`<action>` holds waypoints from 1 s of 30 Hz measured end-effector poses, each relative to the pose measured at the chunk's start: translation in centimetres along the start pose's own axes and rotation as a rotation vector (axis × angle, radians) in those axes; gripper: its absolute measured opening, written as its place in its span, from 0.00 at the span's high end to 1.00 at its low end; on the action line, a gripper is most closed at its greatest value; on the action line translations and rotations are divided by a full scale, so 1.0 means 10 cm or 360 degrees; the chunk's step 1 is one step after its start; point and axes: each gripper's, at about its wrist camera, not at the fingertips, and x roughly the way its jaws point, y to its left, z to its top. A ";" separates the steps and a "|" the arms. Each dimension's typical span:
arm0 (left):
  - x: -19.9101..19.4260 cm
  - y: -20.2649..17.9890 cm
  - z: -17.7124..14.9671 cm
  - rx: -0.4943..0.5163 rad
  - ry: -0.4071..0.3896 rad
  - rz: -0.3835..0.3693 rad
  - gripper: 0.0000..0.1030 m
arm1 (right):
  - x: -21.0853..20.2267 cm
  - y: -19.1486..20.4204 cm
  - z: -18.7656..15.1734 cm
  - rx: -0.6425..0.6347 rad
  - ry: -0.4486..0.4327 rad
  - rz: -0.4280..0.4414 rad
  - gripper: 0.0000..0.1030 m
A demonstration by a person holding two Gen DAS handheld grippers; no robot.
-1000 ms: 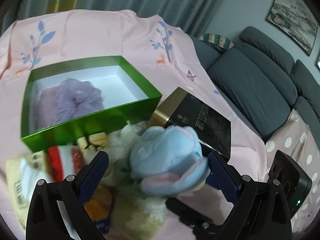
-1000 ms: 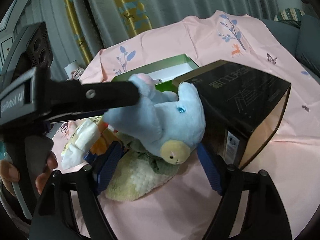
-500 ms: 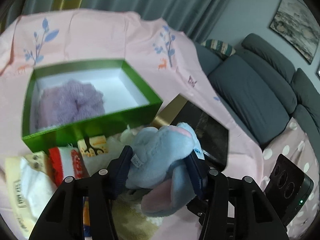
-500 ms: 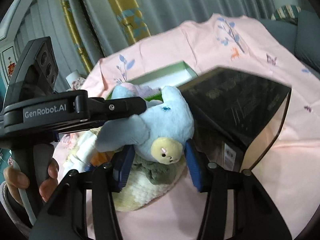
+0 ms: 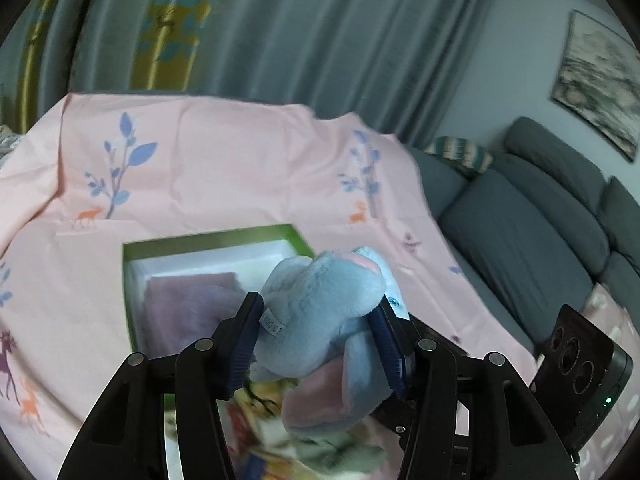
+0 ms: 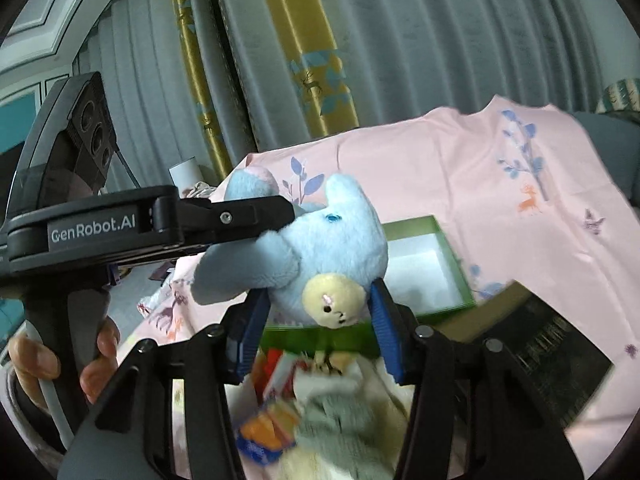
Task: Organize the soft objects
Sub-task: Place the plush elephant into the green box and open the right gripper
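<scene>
A pink printed sheet [image 5: 224,168] covers the work surface, with a grey sofa [image 5: 520,232] beyond its far edge. On the sheet sits an open green box [image 5: 208,240], a folded lilac cloth [image 5: 188,304] already lying inside it, and beside it a black-and-gold box [image 6: 548,344].

The blue plush toy [image 5: 320,304] has left the pile: a second ago it lay on the heap of soft items with both tools spread wide around it; now it hangs in the air over the near edge of the green box, its cream snout turned downward in the right wrist view. The left gripper [image 5: 320,340] is clenched on the toy's body, its blue pads pressed into the fur on either side. The right gripper [image 6: 320,328] has narrowed around the snout (whether its pads actually bear on the plush, or merely flank it, cannot be told from these views).

Below, the remaining clutter [image 6: 312,392] stays on the sheet: a cream fleece item, small packets, blurred by motion. The lift suggests the toy is headed for the green box, where room remains beside the cloth.
</scene>
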 end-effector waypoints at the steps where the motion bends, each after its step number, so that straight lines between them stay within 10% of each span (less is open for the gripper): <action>1: 0.09 0.08 0.05 -0.0038 0.0015 0.0011 0.47 | 0.15 -0.03 0.05 0.0016 0.0026 -0.0002 0.51; 7: 0.56 0.53 0.15 -0.0215 0.0139 0.0151 0.45 | 0.75 -0.05 0.17 -0.0038 0.0227 -0.0082 0.49; 11: 0.73 0.69 0.11 -0.0268 0.0226 0.0273 0.13 | 0.83 -0.05 0.15 -0.0106 0.0268 -0.0186 0.38; 30: -0.07 0.58 -0.57 -0.0219 0.0261 0.0300 0.09 | -0.40 -0.01 -0.48 -0.0228 0.0258 -0.0198 0.21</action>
